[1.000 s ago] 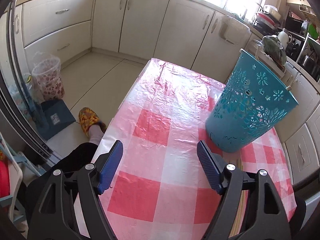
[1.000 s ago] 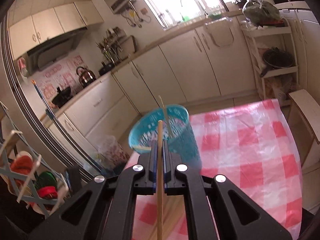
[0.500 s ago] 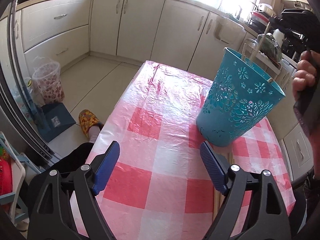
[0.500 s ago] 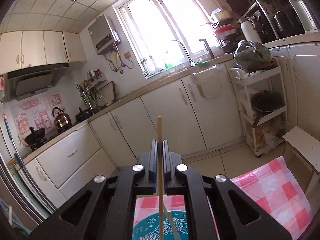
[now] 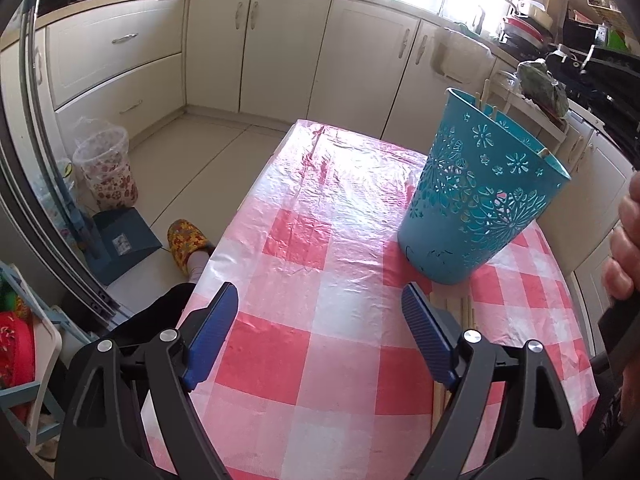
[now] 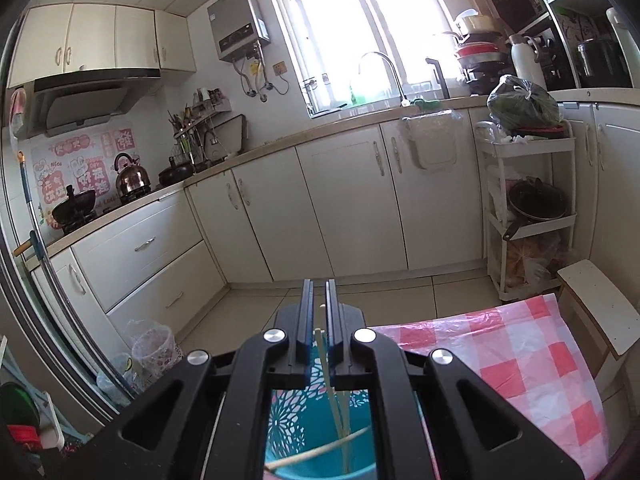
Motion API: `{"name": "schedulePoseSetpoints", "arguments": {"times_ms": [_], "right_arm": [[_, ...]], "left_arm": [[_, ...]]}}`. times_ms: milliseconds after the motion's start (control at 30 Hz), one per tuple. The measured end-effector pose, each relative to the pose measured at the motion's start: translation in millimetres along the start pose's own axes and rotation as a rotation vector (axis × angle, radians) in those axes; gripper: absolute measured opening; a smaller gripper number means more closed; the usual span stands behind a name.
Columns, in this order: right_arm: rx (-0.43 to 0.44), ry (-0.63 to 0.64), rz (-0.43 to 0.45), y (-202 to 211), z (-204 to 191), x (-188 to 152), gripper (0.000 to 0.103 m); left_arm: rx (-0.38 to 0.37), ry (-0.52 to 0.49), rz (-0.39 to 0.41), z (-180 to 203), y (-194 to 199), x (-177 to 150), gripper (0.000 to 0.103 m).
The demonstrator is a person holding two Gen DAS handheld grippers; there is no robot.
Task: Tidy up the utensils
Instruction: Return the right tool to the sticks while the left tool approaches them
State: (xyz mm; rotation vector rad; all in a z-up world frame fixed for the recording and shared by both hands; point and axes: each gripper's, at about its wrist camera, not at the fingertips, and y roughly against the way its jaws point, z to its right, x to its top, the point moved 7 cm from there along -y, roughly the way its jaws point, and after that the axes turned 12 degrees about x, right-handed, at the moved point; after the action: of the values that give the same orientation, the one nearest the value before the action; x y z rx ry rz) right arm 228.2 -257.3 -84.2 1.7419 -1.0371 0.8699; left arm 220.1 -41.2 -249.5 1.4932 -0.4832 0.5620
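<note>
**Chopsticks at the teal basket**

The left gripper [image 5: 320, 308] hangs low over the pink-and-white checked plastic tablecloth [image 5: 320, 216], its blue-padded fingers [image 5: 212, 332] spread wide apart with nothing between them. Just beside its right finger lie several pale wooden chopsticks [image 5: 466, 312] flat on the cloth, their far ends reaching the foot of the teal perforated plastic basket [image 5: 476, 208]. That basket stands upright on the right side of the table, and a few chopstick tips poke above its rim.

Over in the right wrist view, the right gripper [image 6: 319, 312] sits directly above the basket's opening [image 6: 288, 404]. Its black fingers stand nearly together with a narrow slit between, and a thin pale chopstick [image 6: 332, 384] runs down through that slit into the basket; whether the pads actually touch it, I cannot tell. Another stick [image 6: 320, 454] leans across the inside.
</note>
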Motion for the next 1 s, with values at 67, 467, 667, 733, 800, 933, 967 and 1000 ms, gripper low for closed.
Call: {"name": "schedulePoseSetpoints", "arguments": {"times_ms": [67,467,667,733,800,933,967,1000], "right_arm": [[-0.002,0.0,0.007,19.9,-1.5,-5.5,0.015],[-0.088,-0.151,-0.487,40.1,33.1,-191.5,0.02],[-0.118,-0.17,-0.578,18.9,39.0,-213.2,0.019],[-0.116,-0.156,-0.58,14.5,35.1,-216.4,0.019],[-0.117,-0.131,-0.585,9.9,30.8,-218.3,0.019],[-0.127,-0.078,-0.594,8.0,25.8,-221.2,0.019],[-0.124,-0.073,-0.598,8.9,26.3,-222.6,0.019],[-0.123,-0.066,-0.605,10.3,27.8,-223.6,0.016]], "left_arm": [[0.003,-0.006,0.005,1.1,3.7,-0.6,0.081],[0.003,-0.025,-0.017,3.2,16.7,-16.6,0.084],[0.014,-0.032,-0.019,-1.9,22.1,-22.7,0.086],[0.017,-0.034,-0.026,-2.9,21.1,-24.6,0.086],[0.019,-0.036,-0.031,-3.3,19.8,-25.6,0.086],[0.019,-0.043,-0.04,-0.7,17.3,-27.6,0.086],[0.019,-0.045,-0.042,-0.1,16.2,-27.4,0.086],[0.018,-0.048,-0.044,1.0,15.6,-27.7,0.086]]}}
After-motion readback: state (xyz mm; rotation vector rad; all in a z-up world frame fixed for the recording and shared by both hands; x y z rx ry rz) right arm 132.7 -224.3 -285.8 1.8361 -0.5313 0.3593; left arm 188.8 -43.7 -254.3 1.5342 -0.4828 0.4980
